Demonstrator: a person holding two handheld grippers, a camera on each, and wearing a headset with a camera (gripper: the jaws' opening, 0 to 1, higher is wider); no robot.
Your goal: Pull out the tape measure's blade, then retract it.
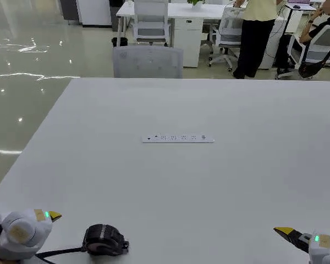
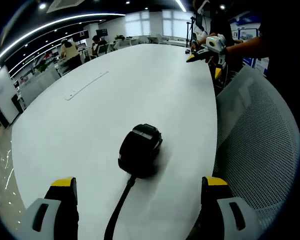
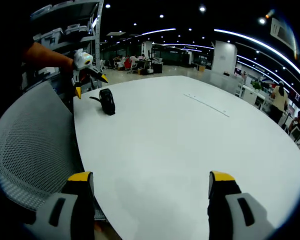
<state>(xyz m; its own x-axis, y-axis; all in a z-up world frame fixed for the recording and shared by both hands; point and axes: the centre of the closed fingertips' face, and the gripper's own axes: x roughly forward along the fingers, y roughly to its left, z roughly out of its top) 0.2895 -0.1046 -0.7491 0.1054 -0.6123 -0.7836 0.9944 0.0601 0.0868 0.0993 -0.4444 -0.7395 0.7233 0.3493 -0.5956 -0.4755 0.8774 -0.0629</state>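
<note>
Here, a black tape measure (image 1: 104, 240) with a rounded, chunky case sits on the near edge of a broad white desk (image 1: 209, 181), close to the person's left side. A thin black cord (image 2: 121, 205) trails from the case back toward the left gripper (image 2: 138, 182). That gripper's grey jaws, tipped in yellow, stand wide apart and hold nothing. In the left gripper view the tape measure lies just ahead of the jaw tips, centred between their lines and touching neither.

The right gripper (image 3: 150, 176) hovers at the near edge on the other side, its yellow-tipped jaws likewise spread with only bare desk between them. From there the tape measure is well off to the left, next to the other gripper.

The desk top is smooth and matt, with a rounded outline in the gripper views. A flat white power strip (image 1: 177, 138) is set at its middle. A grey mesh chair back (image 1: 147, 61) stands at the far edge, and another mesh chair (image 2: 255, 135) is just beside the near edge. Beyond lies an open office with a glossy floor (image 1: 27, 55) that mirrors the ceiling lights, white desks and chairs, and a person (image 1: 256, 33) in a pale yellow top and black trousers.
</note>
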